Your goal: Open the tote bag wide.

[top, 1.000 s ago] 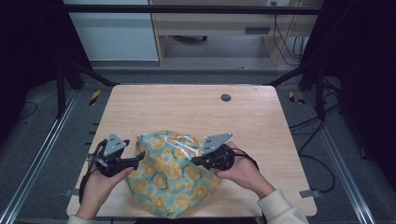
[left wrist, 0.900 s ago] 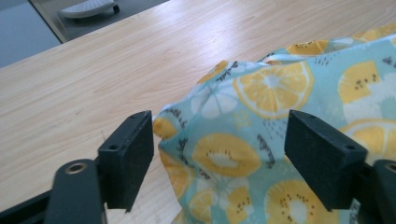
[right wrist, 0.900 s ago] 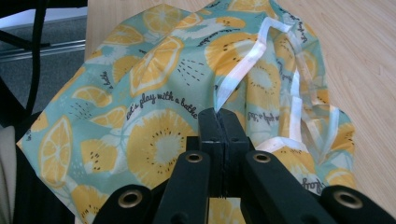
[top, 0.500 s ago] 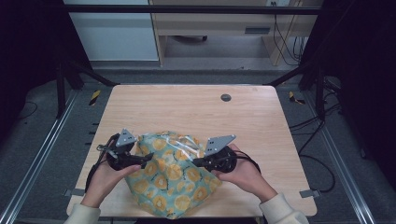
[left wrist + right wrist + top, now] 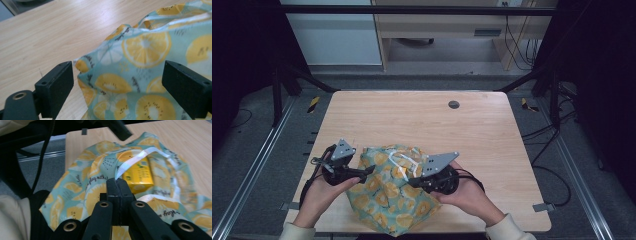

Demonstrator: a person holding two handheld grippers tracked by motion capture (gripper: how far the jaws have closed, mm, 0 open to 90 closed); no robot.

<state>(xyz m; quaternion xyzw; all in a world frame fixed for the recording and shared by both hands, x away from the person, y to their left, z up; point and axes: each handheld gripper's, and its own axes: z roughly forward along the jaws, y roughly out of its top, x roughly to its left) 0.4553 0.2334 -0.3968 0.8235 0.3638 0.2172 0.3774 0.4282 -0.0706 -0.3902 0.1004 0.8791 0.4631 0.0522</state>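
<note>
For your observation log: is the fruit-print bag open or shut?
Open: the bag's mouth gapes, showing a yellow box inside.

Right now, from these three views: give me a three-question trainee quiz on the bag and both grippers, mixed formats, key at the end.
1. True or false: the right gripper is shut on the white strap of the fruit-print bag.
2. How does the left gripper stand? A) open, cloth between its jaws unpinched B) shut on the cloth C) shut on nothing
3. Fill in: the yellow box lies ___ the bag.

Key
1. True: the jaws meet on the strap's near end.
2. A: both jaws stand apart; they have just been opening.
3. Inside, seen through the bag's open mouth.
</note>
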